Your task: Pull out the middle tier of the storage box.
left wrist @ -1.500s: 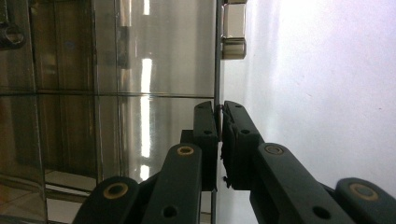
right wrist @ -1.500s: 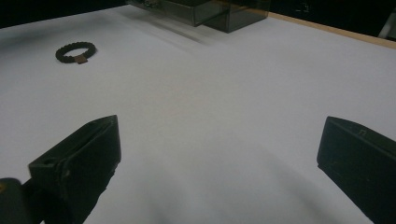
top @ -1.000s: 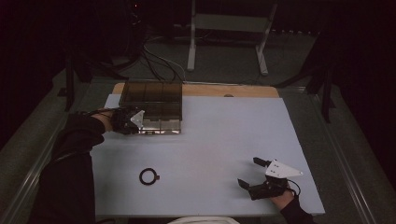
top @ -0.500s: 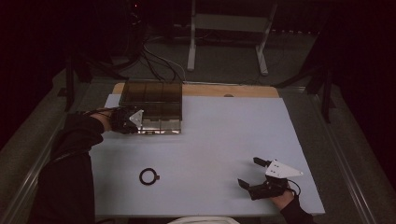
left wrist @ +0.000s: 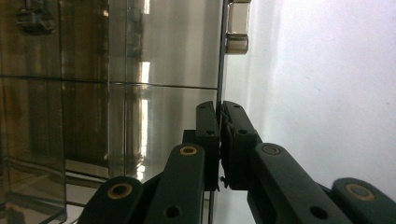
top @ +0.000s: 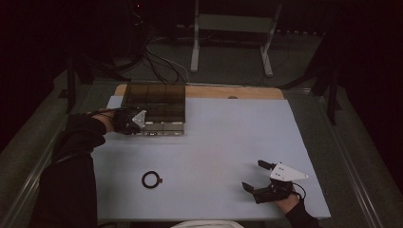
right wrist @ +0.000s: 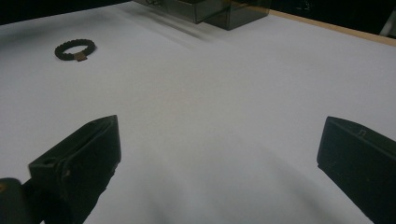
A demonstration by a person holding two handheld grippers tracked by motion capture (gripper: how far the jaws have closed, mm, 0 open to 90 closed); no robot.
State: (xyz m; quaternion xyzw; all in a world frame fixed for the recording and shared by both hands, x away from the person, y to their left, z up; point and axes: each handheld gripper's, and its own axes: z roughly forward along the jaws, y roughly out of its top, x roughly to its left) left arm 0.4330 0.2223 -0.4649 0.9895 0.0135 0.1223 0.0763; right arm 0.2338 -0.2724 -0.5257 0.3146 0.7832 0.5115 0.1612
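Nothing has shifted: my left gripper (left wrist: pixel 219 140) stays pinched on the box (top: pixel 157 107) lid's edge to lift it, while my right gripper (top: pixel 259 178) waits spread near the bracelet (top: pixel 151 179).

The left gripper (top: pixel 140 121) is held out at the far left of the table, its forearm in a dark sleeve reaching forward from the lower left; in the left gripper view its jaws (left wrist: pixel 219 140) stand pressed nearly together, pinching a thin edge. The right gripper (top: pixel 256 176) rests low at the near right, the hand behind it, its jaws spread wide apart with nothing between them.
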